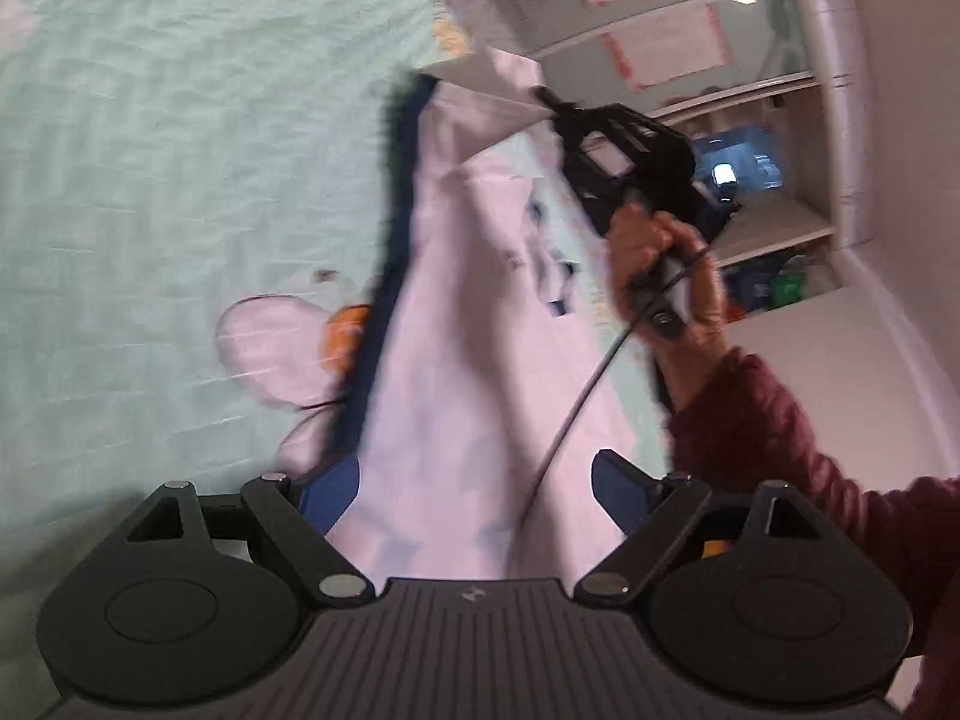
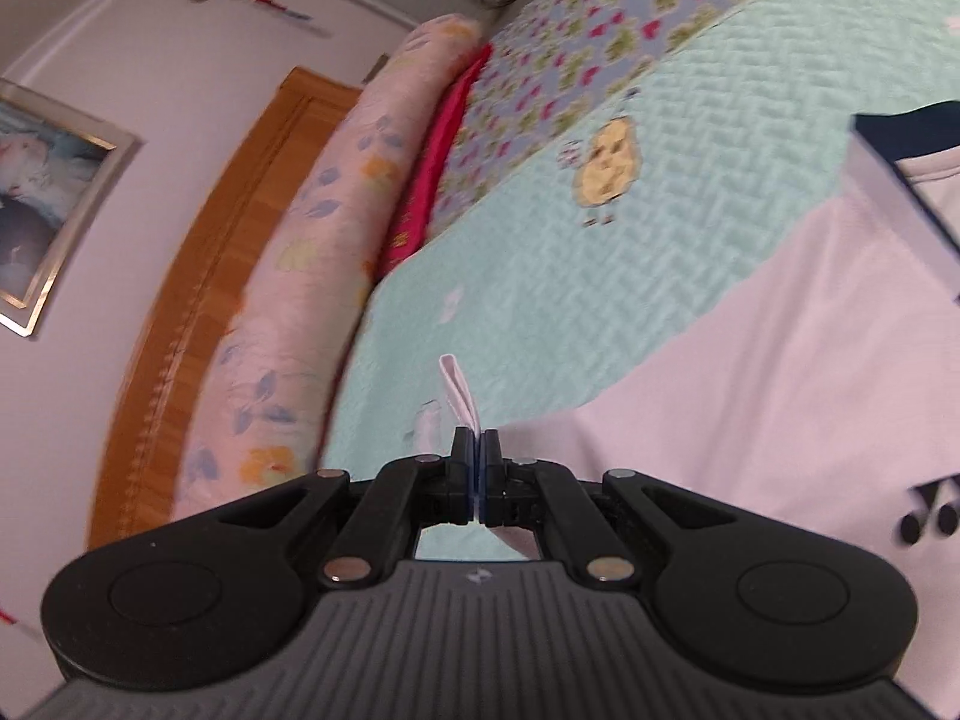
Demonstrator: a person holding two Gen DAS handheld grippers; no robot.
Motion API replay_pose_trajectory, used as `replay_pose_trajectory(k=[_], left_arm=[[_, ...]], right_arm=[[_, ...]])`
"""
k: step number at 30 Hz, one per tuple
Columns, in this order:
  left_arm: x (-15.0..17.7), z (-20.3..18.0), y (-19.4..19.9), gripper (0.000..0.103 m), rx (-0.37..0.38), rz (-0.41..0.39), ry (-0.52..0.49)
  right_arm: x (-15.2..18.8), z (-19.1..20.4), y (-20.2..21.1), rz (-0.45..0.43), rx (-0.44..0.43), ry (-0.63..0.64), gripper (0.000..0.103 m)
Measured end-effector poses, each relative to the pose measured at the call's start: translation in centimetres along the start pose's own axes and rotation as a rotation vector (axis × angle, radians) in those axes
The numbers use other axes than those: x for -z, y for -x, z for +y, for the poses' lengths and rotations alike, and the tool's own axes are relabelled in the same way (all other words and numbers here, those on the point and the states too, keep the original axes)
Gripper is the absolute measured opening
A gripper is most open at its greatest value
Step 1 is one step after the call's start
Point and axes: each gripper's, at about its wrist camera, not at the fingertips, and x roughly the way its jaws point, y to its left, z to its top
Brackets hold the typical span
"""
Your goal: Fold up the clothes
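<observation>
A white shirt (image 1: 468,360) with navy trim lies lifted over the mint green quilted bedspread (image 1: 150,150). My left gripper (image 1: 474,492) is open, its blue pads (image 1: 327,501) wide apart, and the shirt's cloth runs between them. In the left wrist view, my right gripper (image 1: 546,96) is held by a hand (image 1: 660,264) and pinches a far edge of the shirt, pulling it up taut. In the right wrist view, my right gripper (image 2: 477,444) is shut on a small fold of the white shirt (image 2: 750,360), above the bedspread (image 2: 600,276).
A floral bolster (image 2: 288,276) and a red cushion (image 2: 432,180) lie along the wooden headboard (image 2: 198,252). A framed picture (image 2: 36,198) hangs on the wall. White shelves (image 1: 768,120) stand beyond the bed. A maroon sleeve (image 1: 780,450) crosses on the right.
</observation>
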Motion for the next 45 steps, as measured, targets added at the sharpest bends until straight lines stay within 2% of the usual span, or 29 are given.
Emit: replay_pose_trajectory(k=[3,5,9,10,11,12,13,14,19,24,27,29,32,34,36,38,41,45], left_arm=[[-0.1,-0.6,0.9,0.088,-0.153,-0.075,-0.046],[-0.4,-1.3,0.4,0.088,-0.191,-0.094,-0.087],[-0.2,-2.6,-2.6,0.087,-0.335,-0.047,-0.197],[-0.1,-2.9,-2.9,0.086,-0.348,-0.05,-0.216],[0.0,-3.2,-3.1,0.079,-0.358,-0.054,-0.235],[0.1,-3.3,-3.4,0.053,-0.372,-0.039,-0.253],[0.2,-3.3,-3.7,0.035,-0.386,-0.022,-0.271],[0.2,-3.2,-3.9,0.007,-0.401,-0.008,-0.282],[0.3,-4.8,-4.2,0.004,-0.449,-0.016,-0.322],[0.5,-7.0,-4.4,0.003,-0.49,-0.044,-0.359],[1.5,-10.3,-4.5,0.003,-0.476,-0.067,-0.476],[2.4,-12.0,-5.7,0.004,-0.476,-0.045,-0.567],[4.4,-13.6,-7.6,0.004,-0.481,0.006,-0.685],[5.8,-13.8,-9.7,0.004,-0.473,0.078,-0.737],[7.5,-13.7,-11.7,0.004,-0.526,0.115,-0.799],[8.3,-13.0,-13.3,0.004,-0.53,0.171,-0.8],[8.3,-13.1,-13.5,0.004,-0.542,0.171,-0.79],[8.3,-13.2,-13.7,0.005,-0.557,0.168,-0.778]], right_arm=[[-0.1,-0.8,0.0,-0.005,0.0,-0.008,0.0],[0.0,-0.5,0.5,-0.005,-0.015,0.003,0.0],[0.3,0.5,1.5,0.01,-0.055,0.014,0.0],[0.4,0.9,1.8,0.015,-0.068,0.02,0.0],[0.4,1.2,2.0,0.016,-0.077,0.027,0.0],[0.3,1.5,2.2,0.017,-0.084,0.033,0.0],[0.2,1.6,2.3,0.017,-0.089,0.032,0.0],[0.0,1.6,2.4,0.016,-0.091,0.029,0.0],[-1.3,1.3,2.6,-0.012,-0.099,0.0,0.0],[-2.9,3.6,4.4,-0.052,-0.134,0.086,0.0],[-3.3,4.2,7.6,-0.114,-0.15,0.133,0.0],[-3.2,3.3,10.3,-0.162,-0.147,0.129,0.0],[-2.7,0.1,14.1,-0.223,-0.089,0.101,0.0],[-2.2,-2.9,16.2,-0.253,-0.035,0.061,0.0],[-1.3,-5.9,17.7,-0.277,0.051,0.037,0.0],[-0.5,-8.8,18.6,-0.287,0.118,-0.005,0.0],[0.5,-12.0,19.1,-0.276,0.178,-0.047,0.0],[0.9,-12.9,19.3,-0.272,0.18,-0.038,0.0]])
